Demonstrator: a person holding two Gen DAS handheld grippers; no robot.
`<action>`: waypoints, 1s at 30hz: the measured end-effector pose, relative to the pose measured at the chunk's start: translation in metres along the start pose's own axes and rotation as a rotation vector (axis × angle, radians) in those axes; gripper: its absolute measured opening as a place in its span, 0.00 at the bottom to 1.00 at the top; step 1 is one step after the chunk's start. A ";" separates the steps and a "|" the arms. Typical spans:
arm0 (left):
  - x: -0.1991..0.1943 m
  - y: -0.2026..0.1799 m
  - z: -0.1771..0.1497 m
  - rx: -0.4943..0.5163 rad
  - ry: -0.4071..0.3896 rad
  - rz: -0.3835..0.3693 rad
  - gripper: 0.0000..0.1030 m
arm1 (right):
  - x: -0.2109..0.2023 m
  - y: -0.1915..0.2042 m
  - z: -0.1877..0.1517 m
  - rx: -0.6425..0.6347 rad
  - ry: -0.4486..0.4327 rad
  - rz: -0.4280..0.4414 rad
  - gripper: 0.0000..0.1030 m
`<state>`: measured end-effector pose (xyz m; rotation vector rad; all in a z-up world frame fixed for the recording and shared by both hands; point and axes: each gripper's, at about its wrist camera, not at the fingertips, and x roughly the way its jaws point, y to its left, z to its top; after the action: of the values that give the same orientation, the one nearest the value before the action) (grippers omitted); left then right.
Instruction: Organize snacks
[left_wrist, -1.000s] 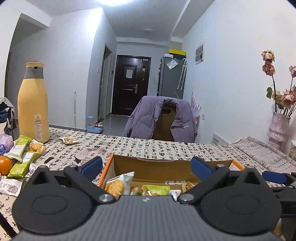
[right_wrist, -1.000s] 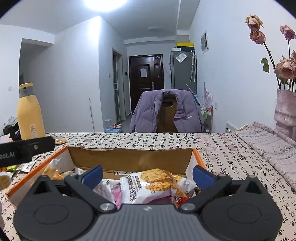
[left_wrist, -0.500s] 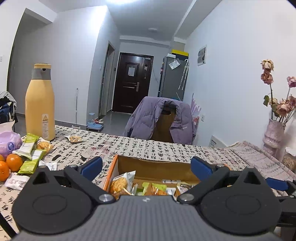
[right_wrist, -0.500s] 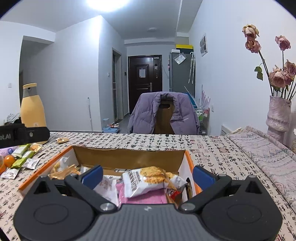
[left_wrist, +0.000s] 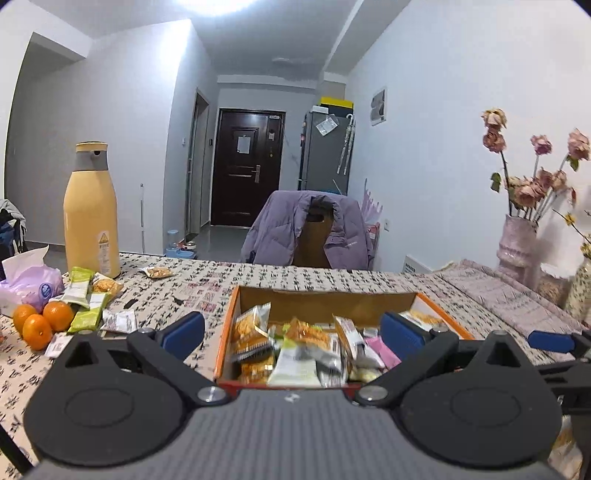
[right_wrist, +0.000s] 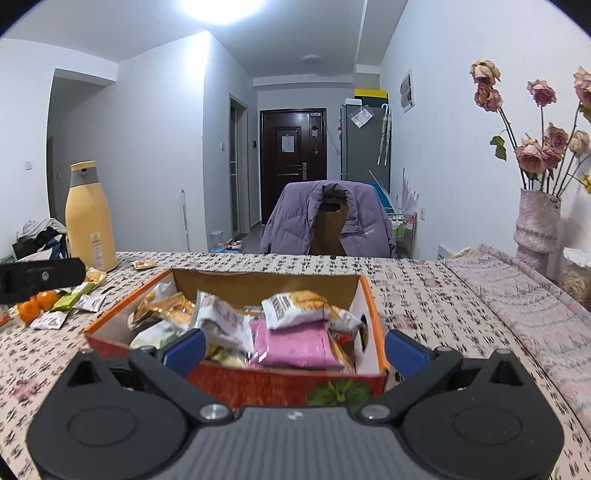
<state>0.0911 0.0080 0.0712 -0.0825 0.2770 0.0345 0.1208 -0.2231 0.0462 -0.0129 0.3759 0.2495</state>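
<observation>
Here, left hand-held gripper (left_wrist: 291, 330) wide apart, empty, right hand-held gripper (right_wrist: 293, 345) likewise

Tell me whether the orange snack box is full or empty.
Nearly full: the orange box is open-topped, with snack packets heaped across its inside.

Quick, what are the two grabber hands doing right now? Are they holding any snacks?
Left gripper: open, holding nothing, in front of the snack box.
Right gripper: open, holding nothing, in front of the same box.
</observation>
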 end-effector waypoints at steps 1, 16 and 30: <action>-0.005 0.000 -0.003 0.005 0.004 -0.003 1.00 | -0.005 0.000 -0.002 0.003 0.003 0.001 1.00; -0.041 0.005 -0.052 0.040 0.095 -0.008 1.00 | -0.044 -0.001 -0.049 0.028 0.111 0.033 1.00; -0.046 0.006 -0.085 0.039 0.193 -0.024 1.00 | -0.054 -0.003 -0.075 0.057 0.178 0.037 1.00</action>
<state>0.0237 0.0061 0.0019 -0.0501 0.4693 -0.0033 0.0464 -0.2436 -0.0039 0.0281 0.5607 0.2754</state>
